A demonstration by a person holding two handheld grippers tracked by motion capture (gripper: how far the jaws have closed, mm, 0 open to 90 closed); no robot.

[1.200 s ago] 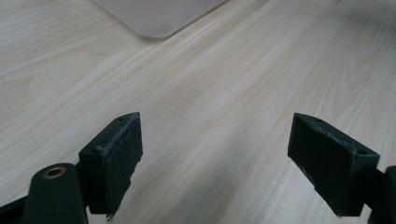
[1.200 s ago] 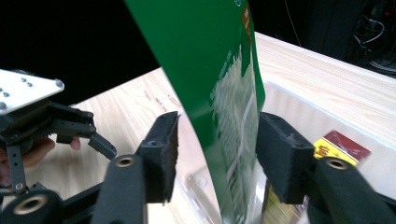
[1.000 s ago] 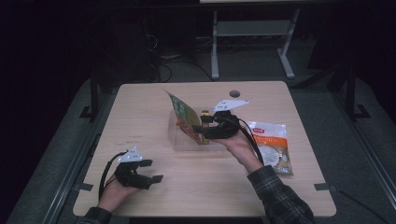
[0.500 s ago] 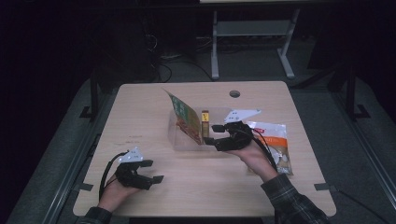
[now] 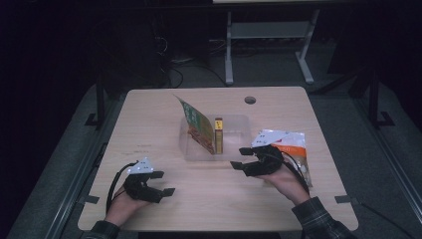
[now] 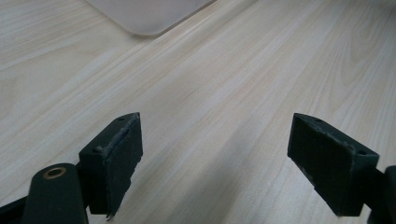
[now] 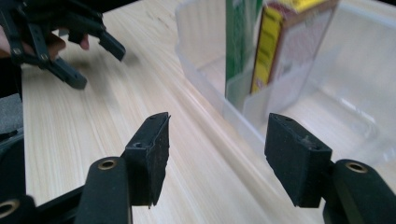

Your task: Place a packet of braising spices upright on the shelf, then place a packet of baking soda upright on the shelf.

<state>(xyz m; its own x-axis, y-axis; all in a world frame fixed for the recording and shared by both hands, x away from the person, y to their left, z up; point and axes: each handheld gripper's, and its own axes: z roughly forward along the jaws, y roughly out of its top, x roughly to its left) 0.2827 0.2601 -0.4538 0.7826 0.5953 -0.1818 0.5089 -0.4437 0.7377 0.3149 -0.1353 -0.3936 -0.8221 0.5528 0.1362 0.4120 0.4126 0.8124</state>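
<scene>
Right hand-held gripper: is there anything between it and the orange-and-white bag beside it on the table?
Nothing visible stands in the way. The right hand-held gripper is open, over bare table just outside the clear bin. The orange-and-white bag lies flat on its far side, partly under the hand, so the gripper would have to turn away from the bin.

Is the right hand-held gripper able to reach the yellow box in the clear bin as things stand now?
Probably yes. The right hand-held gripper is open and empty, close beside the clear bin. The yellow box stands upright above the bin's rim, with its right side free; the green packet leans on its other side.
</scene>
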